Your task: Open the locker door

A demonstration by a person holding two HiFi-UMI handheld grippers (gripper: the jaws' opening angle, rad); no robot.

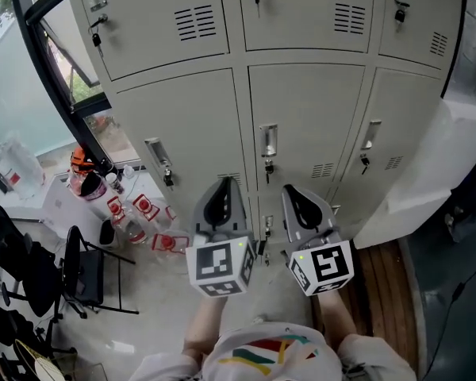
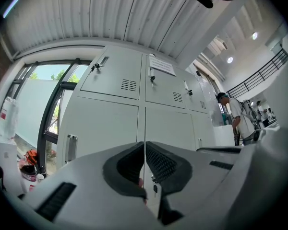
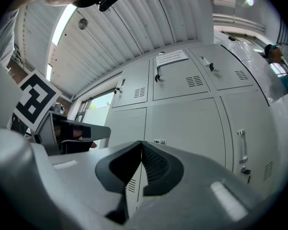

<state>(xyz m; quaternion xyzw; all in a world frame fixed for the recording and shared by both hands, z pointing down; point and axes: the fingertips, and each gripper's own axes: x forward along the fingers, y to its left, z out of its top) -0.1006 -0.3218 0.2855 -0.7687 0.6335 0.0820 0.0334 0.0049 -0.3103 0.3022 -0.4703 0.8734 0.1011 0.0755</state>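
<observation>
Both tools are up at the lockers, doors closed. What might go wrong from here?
1. Left tool and right tool are both shut and empty. Pushed at the slim handle like that, they may slip off.
2. A key hangs just under that handle and could snag.
3. Bottles stand on the floor to the left; a sidestep might topple them.
</observation>
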